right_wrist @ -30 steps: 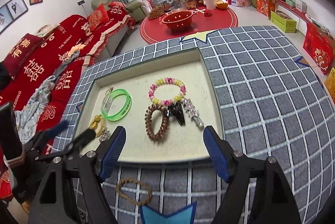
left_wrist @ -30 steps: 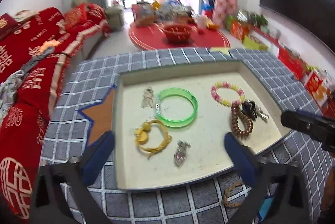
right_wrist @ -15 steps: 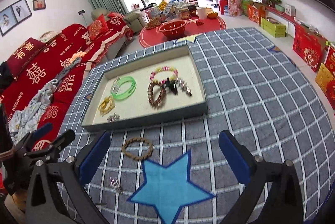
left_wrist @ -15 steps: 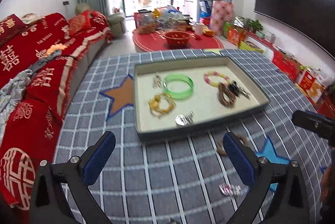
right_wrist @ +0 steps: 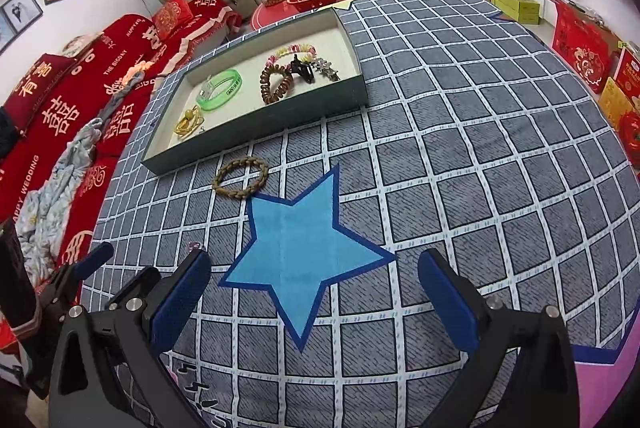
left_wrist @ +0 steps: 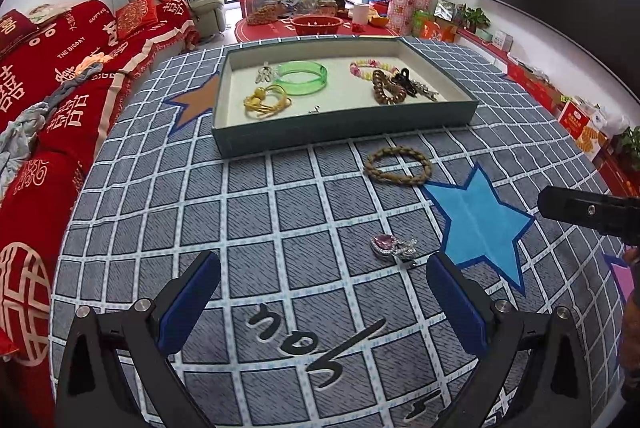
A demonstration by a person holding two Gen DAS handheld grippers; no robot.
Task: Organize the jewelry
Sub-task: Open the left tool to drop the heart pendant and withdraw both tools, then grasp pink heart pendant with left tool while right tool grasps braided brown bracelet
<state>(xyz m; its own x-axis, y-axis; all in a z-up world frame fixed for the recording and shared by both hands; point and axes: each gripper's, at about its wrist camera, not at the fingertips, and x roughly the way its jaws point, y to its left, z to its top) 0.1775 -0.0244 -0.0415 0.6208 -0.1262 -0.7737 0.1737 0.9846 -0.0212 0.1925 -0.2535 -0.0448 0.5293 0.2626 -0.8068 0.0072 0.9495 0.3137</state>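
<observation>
Braided tan cord bracelet (left_wrist: 399, 164) lies flat on the grey grid-pattern cloth of the table (left_wrist: 280, 212), just outside the near wall of the shallow grey-green tray (left_wrist: 344, 132); likely next to go in. Pink-stone silver pendant (left_wrist: 392, 245) sits nearer, just ahead of the left gripper (left_wrist: 320, 292), fingers spread, nothing between. Right gripper (right_wrist: 316, 292): fingers have just been opening, now wide and empty over the blue felt star (right_wrist: 296, 248). Tray already holds a translucent green bangle (left_wrist: 303, 77), glossy and rigid.

Bracelet (left_wrist: 398, 165) lies on rug (left_wrist: 280, 212) just before tray (left_wrist: 348, 130); pendant (left_wrist: 392, 245) nearer, apparently alone.
</observation>
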